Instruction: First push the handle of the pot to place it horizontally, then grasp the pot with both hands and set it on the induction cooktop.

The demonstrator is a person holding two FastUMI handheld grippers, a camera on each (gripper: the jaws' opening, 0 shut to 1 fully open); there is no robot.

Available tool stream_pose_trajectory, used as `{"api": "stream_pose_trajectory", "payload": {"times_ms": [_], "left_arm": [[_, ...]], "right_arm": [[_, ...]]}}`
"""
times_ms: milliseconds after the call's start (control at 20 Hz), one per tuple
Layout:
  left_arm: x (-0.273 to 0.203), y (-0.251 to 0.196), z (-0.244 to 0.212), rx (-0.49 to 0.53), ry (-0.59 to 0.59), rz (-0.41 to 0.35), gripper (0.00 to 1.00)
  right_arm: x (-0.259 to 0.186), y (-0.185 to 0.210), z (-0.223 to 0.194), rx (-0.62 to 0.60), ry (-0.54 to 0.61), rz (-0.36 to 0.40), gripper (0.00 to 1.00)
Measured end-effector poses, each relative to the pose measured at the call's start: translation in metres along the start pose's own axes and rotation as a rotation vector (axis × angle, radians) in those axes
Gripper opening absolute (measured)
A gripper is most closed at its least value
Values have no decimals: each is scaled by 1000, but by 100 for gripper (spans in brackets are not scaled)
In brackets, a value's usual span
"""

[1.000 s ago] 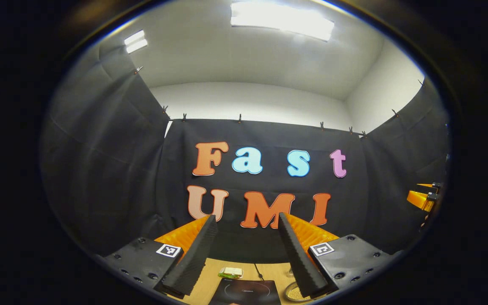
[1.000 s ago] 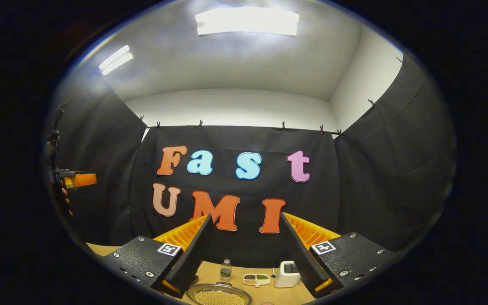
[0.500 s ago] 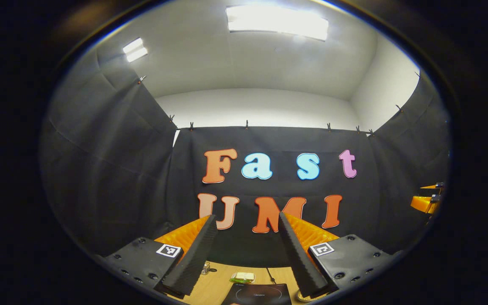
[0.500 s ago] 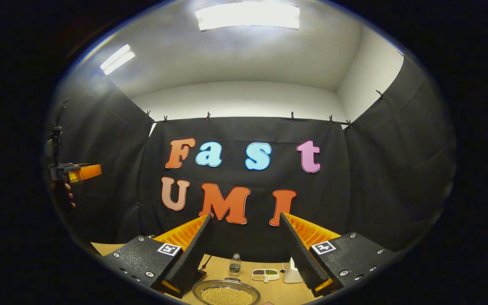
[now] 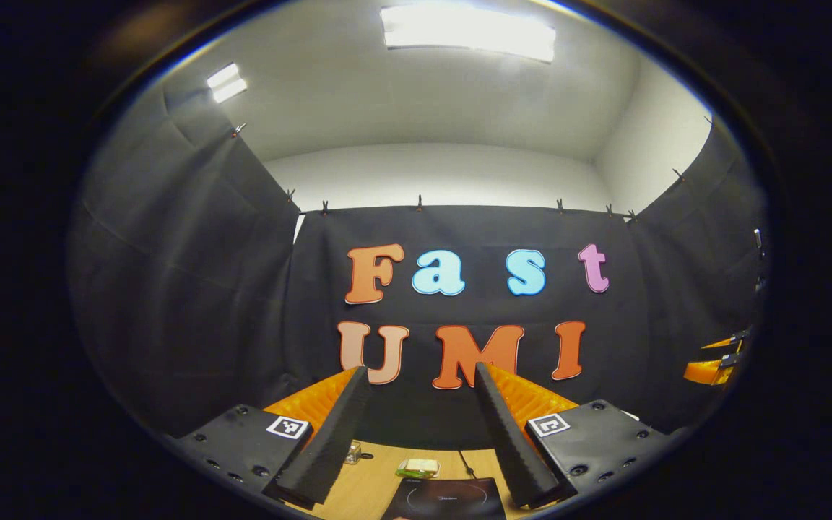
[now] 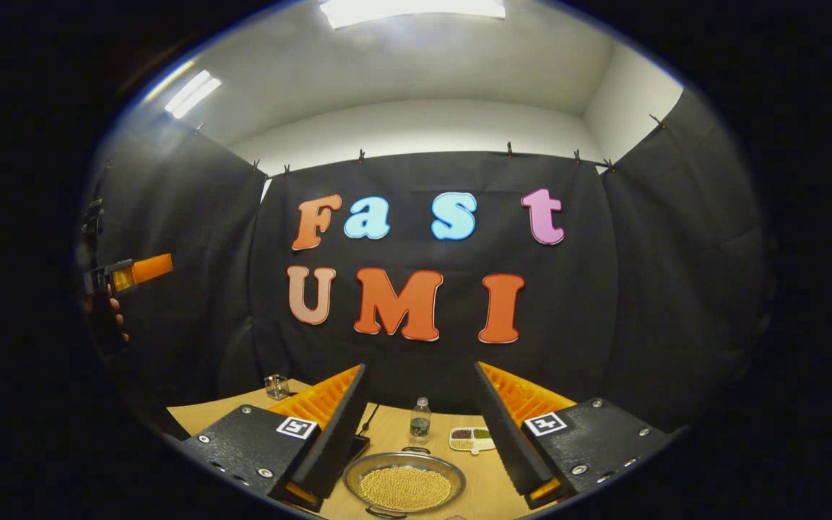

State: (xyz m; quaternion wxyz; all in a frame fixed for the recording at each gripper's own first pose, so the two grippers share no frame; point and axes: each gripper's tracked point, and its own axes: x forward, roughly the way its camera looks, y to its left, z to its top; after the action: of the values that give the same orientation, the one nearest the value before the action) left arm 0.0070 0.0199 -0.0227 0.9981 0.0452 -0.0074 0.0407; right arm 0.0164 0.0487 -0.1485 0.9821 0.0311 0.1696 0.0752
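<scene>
Steel pot of yellow beans sitting near, between spread right gripper fingers; view tipping down since 1 s ago. Left gripper spread above induction cooktop. Handle untouched.

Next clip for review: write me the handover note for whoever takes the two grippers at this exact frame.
Left gripper: open, empty, held above the table, with the induction cooktop just below it.
Right gripper: open, empty, raised over the pot, which sits on the table full of yellow grains.
Done: nothing visible; no contact with the pot.
Left: push the pot's handle horizontal, grip the pot with both grippers, set it on the cooktop.
</scene>
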Motion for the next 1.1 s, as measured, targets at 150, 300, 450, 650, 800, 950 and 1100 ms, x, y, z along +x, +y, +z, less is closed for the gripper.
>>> {"api": "stream_pose_trajectory", "payload": {"times_ms": [150, 300, 450, 650, 800, 950, 1100], "left_arm": [[1, 1, -4, 7, 6, 6, 95], [3, 3, -10, 25, 15, 17, 95], [5, 5, -15, 37, 26, 23, 95], [8, 10, -18, 40, 24, 29, 95], [7, 14, -24, 44, 36, 33, 95], [10, 20, -28, 42, 42, 44, 95], [10, 27, -33, 40, 49, 59, 95]], "right_arm": [[10, 18, -45, 31, 135, 64, 76], [20, 29, -86, 85, 260, 108, 54], [24, 43, -121, 104, 370, 153, 34], [13, 71, -174, 113, 535, 238, 29], [11, 85, -204, 122, 629, 279, 19], [6, 98, -227, 178, 723, 301, 6], [0, 110, -257, 222, 836, 311, 0]]}}
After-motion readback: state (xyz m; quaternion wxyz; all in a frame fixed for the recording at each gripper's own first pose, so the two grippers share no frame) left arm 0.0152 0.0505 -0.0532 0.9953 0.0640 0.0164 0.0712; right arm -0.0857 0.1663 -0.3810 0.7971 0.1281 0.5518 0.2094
